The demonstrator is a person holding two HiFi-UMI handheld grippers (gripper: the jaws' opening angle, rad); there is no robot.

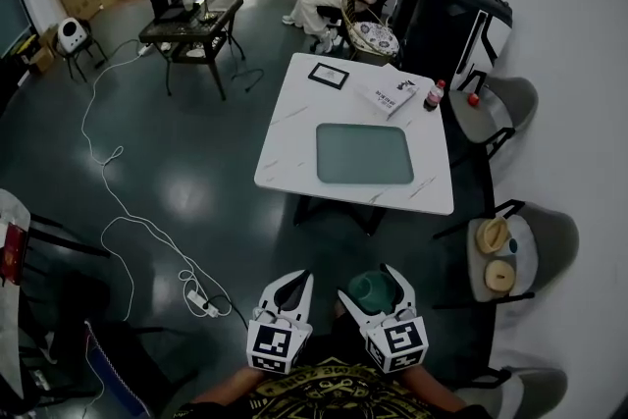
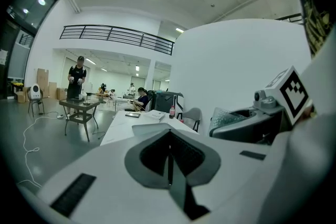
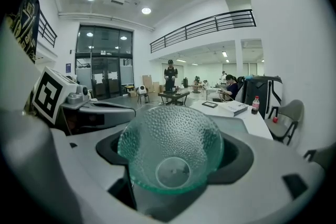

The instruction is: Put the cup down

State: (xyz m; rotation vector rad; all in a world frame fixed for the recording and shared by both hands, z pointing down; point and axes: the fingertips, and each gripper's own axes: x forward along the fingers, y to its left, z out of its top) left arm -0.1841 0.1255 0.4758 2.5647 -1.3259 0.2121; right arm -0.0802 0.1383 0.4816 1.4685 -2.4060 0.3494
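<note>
A green dimpled glass cup (image 3: 170, 152) sits between the jaws of my right gripper (image 3: 173, 176), which is shut on it; its mouth faces the camera. In the head view the cup (image 1: 372, 288) shows as a green shape inside the right gripper (image 1: 378, 288), held close to my body and short of the white table (image 1: 294, 128). My left gripper (image 1: 291, 290) hangs beside it on the left, jaws pressed together with nothing between them. The left gripper view shows the shut left gripper (image 2: 169, 162) and the right one with the cup (image 2: 228, 117) at its side.
The white table carries a dark green mat (image 1: 363, 154), a black-framed picture (image 1: 328, 75), a book (image 1: 390, 96) and a red-capped bottle (image 1: 433, 94). Grey chairs (image 1: 515, 255) stand along its right side. A white cable (image 1: 118, 211) trails over the dark floor at left. People are farther back.
</note>
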